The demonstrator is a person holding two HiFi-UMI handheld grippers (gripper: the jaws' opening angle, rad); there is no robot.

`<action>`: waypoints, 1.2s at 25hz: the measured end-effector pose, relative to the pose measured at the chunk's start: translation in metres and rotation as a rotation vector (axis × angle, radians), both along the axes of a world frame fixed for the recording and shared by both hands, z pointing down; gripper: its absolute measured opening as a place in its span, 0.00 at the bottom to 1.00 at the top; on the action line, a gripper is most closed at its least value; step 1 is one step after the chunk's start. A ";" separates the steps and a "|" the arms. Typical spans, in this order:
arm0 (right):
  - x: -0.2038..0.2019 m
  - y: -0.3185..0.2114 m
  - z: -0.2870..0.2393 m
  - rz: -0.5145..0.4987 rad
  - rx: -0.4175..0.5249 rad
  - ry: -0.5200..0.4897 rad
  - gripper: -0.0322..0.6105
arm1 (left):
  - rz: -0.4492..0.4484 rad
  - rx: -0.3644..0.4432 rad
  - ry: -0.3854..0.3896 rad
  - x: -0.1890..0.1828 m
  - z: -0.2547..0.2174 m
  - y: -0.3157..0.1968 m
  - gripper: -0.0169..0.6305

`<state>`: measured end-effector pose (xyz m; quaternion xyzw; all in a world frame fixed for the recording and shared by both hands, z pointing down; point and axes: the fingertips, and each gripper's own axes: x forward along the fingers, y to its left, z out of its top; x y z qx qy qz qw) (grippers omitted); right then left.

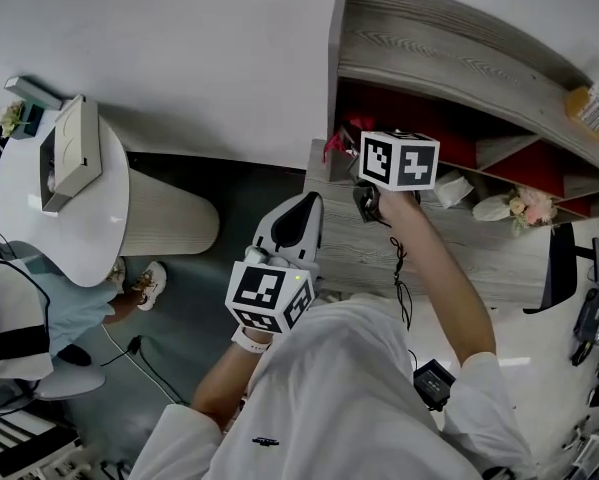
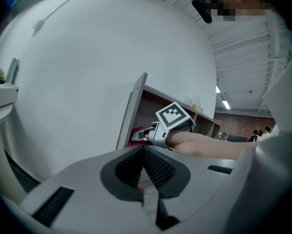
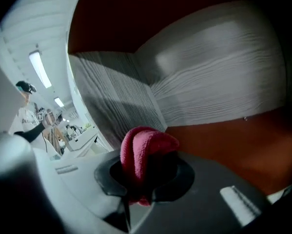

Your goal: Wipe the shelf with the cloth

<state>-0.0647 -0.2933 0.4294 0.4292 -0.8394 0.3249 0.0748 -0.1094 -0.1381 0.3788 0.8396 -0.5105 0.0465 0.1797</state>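
The cloth [image 3: 146,150], a folded pink-red wad, is pinched in the right hand-held gripper [image 3: 143,174] inside the shelf [image 1: 459,243], near its grey wood-grain boards and red back. The left hand-held gripper [image 2: 145,162] hangs before the shelf, jaws pressed together, empty. The wall is white. A round white desk [image 1: 99,218] stands well apart at left.

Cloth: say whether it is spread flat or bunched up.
Bunched up. The right gripper view shows the pink cloth folded into a wad, pinched in the shut right tool and bulging past it.
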 end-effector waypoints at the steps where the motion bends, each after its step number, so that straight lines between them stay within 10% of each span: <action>1: 0.000 -0.001 -0.002 0.000 -0.012 -0.035 0.16 | 0.000 -0.001 0.000 0.000 0.000 0.000 0.04; 16: 0.009 0.000 -0.132 -0.011 0.354 -0.420 0.16 | 0.015 0.006 0.004 0.015 -0.001 -0.002 0.04; 30: 0.015 -0.057 -0.140 0.041 0.537 -0.296 0.14 | -0.022 -0.005 -0.012 0.001 0.000 -0.008 0.04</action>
